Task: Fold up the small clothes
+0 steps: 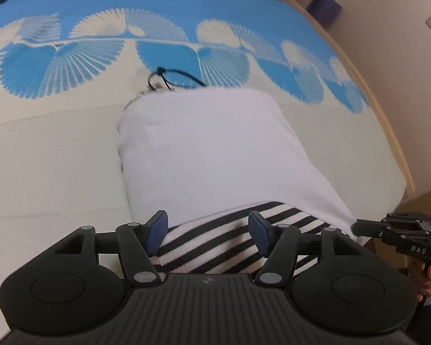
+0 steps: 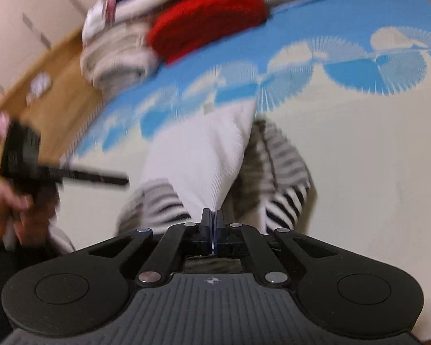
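A white ribbed garment (image 1: 209,146) lies on the bed over a black-and-white striped cloth (image 1: 215,241). My left gripper (image 1: 208,228) hovers open at the near end, its blue pads (image 1: 158,228) spread wide over the striped cloth without pinching it. In the blurred right wrist view, my right gripper (image 2: 214,221) is shut on a pulled-up corner of the white garment (image 2: 204,155), with the striped cloth (image 2: 284,201) bunched on both sides. The right gripper (image 1: 359,225) also shows at the garment's right edge, held in a hand. The left gripper (image 2: 123,180) appears at the left.
The bedspread (image 1: 57,149) is cream with blue fan patterns. A black cord (image 1: 169,79) lies just beyond the garment. A red garment (image 2: 209,20) and a stack of folded clothes (image 2: 115,54) sit at the far end. The wooden bed edge (image 1: 388,132) runs along the right.
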